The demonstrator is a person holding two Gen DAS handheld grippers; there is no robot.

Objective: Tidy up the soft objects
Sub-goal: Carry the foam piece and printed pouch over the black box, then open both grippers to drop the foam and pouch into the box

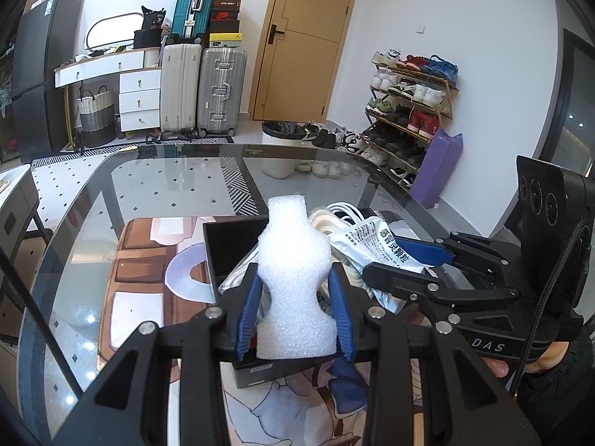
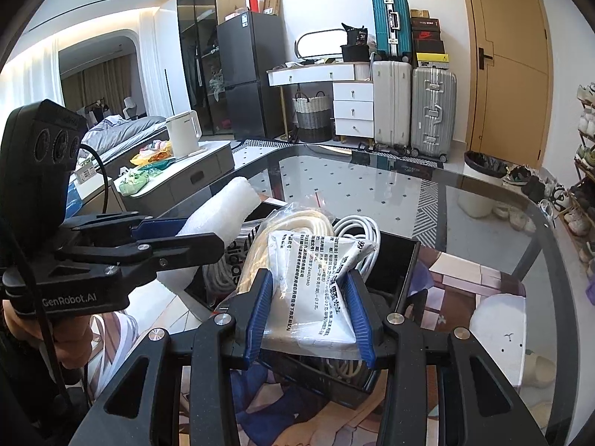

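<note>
The white foam block (image 1: 295, 278) stands pinched at its waist in the left tongs (image 1: 295, 319), above the near-left part of the black box (image 1: 227, 245). The printed sachet (image 2: 316, 290) is clamped in the right tongs (image 2: 310, 319), over the cables (image 2: 353, 228). Lower both gently inside the box on the glass worktop (image 1: 167, 186), without crushing.

Your grippers are black with blue pads (image 1: 248, 308). The foam block (image 1: 295, 278) you hold is plain white; the sachet (image 2: 316, 290) is silvery white with black print. The open box (image 1: 227, 249) is black, the coiled cable (image 2: 355, 228) white, the rope (image 2: 297, 223) cream, the door (image 2: 509, 63) tan.
</note>
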